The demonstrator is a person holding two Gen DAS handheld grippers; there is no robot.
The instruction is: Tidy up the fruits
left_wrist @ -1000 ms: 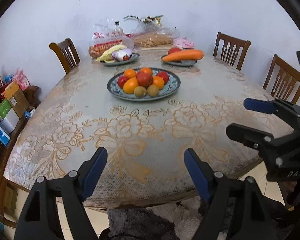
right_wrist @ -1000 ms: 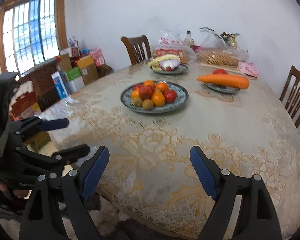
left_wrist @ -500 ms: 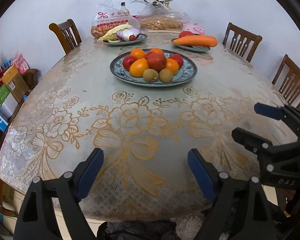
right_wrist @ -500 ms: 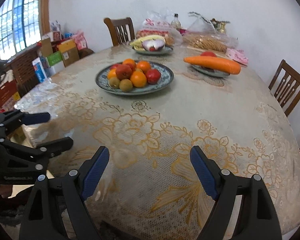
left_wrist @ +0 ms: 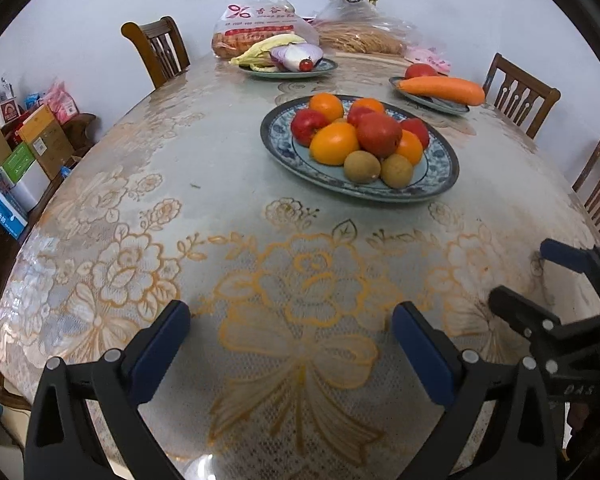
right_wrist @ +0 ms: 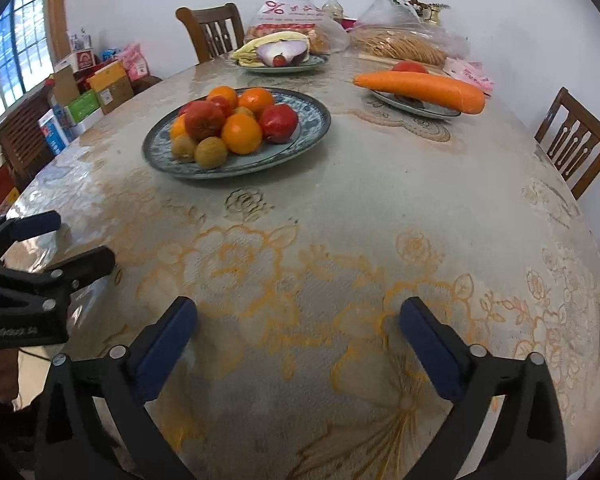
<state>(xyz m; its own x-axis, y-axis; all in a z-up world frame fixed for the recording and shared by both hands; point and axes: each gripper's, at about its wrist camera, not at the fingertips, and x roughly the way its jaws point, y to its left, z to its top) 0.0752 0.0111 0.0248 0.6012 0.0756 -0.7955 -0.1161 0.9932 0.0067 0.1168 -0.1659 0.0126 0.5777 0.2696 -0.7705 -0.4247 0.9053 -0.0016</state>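
Blue-padded and spread wide with nothing between the fingers, the left gripper [left_wrist: 290, 344] and right gripper [right_wrist: 298, 340] are advancing over the near edge of the table [left_wrist: 220, 184], both closer to the plate of fruits [left_wrist: 360, 148] than a second ago. That plate is sitting mid-table, oranges, red fruits and kiwis heaped together; whether sorting is starting or finished cannot be judged.

Left gripper [left_wrist: 291, 334]: jaws spread wide, nothing between the blue pads, held level and pointing forward. Right gripper [right_wrist: 298, 330]: same condition (jaws wide, empty). The two sit side by side, near each other.
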